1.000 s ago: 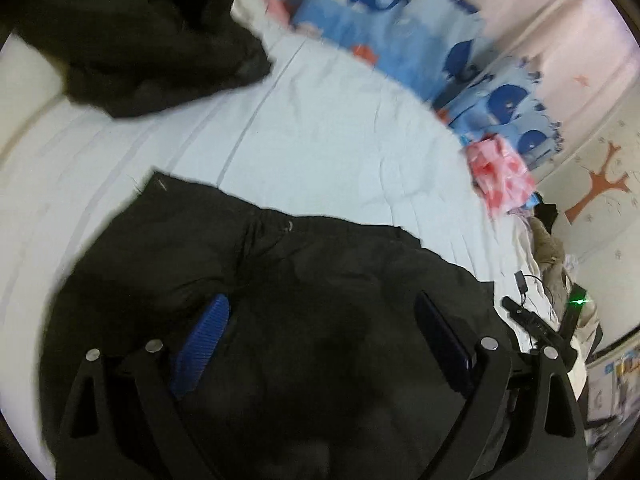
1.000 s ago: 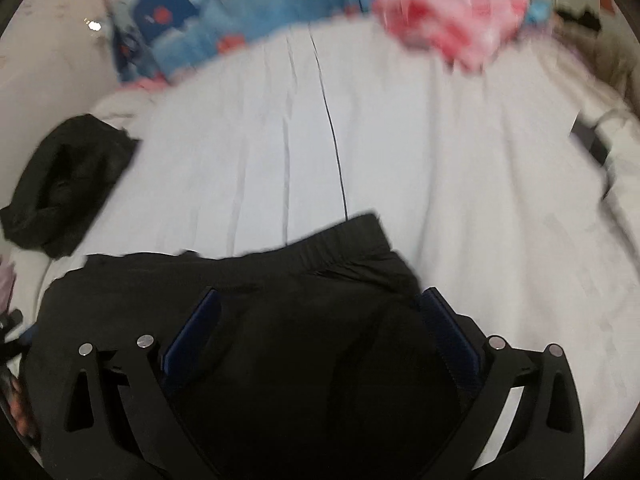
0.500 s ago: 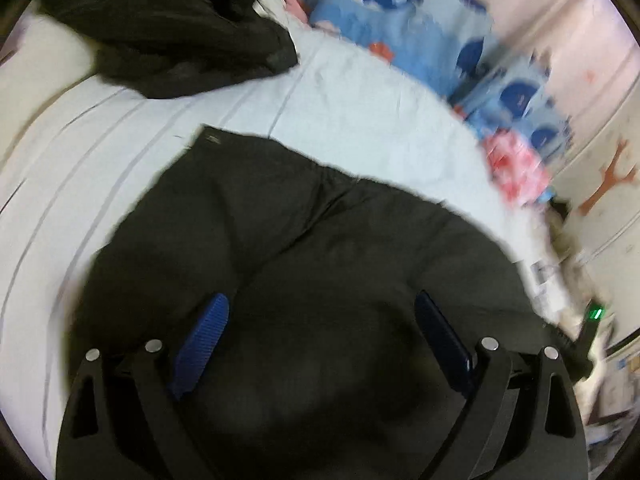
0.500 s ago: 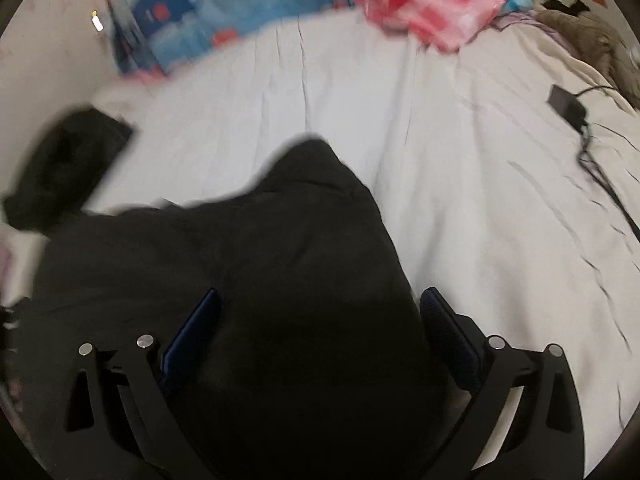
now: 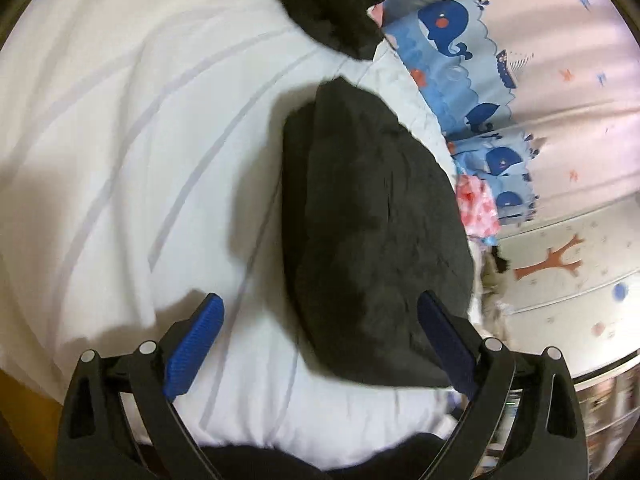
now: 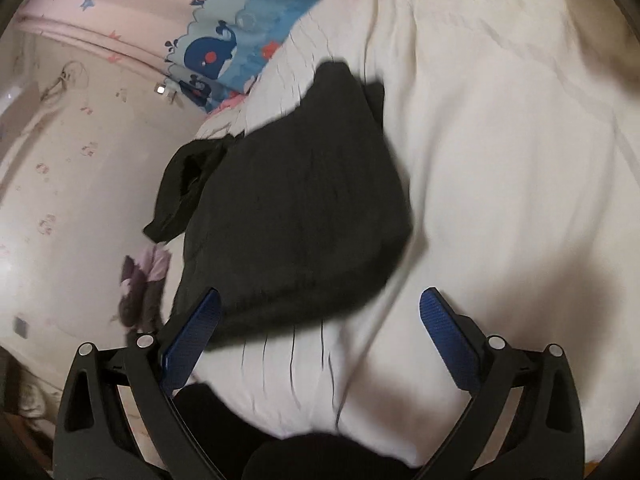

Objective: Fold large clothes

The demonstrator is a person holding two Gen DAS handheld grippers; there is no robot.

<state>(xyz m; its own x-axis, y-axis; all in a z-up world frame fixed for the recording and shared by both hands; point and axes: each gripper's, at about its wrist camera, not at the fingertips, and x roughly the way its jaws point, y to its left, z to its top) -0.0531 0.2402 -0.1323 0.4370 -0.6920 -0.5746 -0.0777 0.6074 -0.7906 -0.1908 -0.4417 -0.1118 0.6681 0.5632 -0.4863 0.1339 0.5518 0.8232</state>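
A black garment (image 5: pixel 372 216) lies folded into a compact pile on the white striped bedsheet (image 5: pixel 160 152). In the right wrist view the same black garment (image 6: pixel 296 208) sits ahead and a little left. My left gripper (image 5: pixel 320 312) stands open above the sheet, its right finger next to the garment's near edge, nothing between the fingers. My right gripper (image 6: pixel 320 308) is also open and holds nothing; its left blue pad (image 6: pixel 192 332) overlaps the garment's near corner in view. A second black garment (image 5: pixel 336 4) lies crumpled at the far end of the bed.
Whale-print bedding (image 5: pixel 452 48) and a pink-red cloth (image 5: pixel 476 208) lie along the far side by the pink curtain. A purple-and-dark cloth (image 6: pixel 144 284) hangs at the bed's left edge. Dark clothing (image 6: pixel 304 452) of the person fills the bottom of both views. White sheet (image 6: pixel 500 160) spreads to the right.
Both grippers have drawn back toward the bed's near edge and off the black garment, which earlier lay spread beneath them. It now lies folded narrower, ahead of the open fingers.
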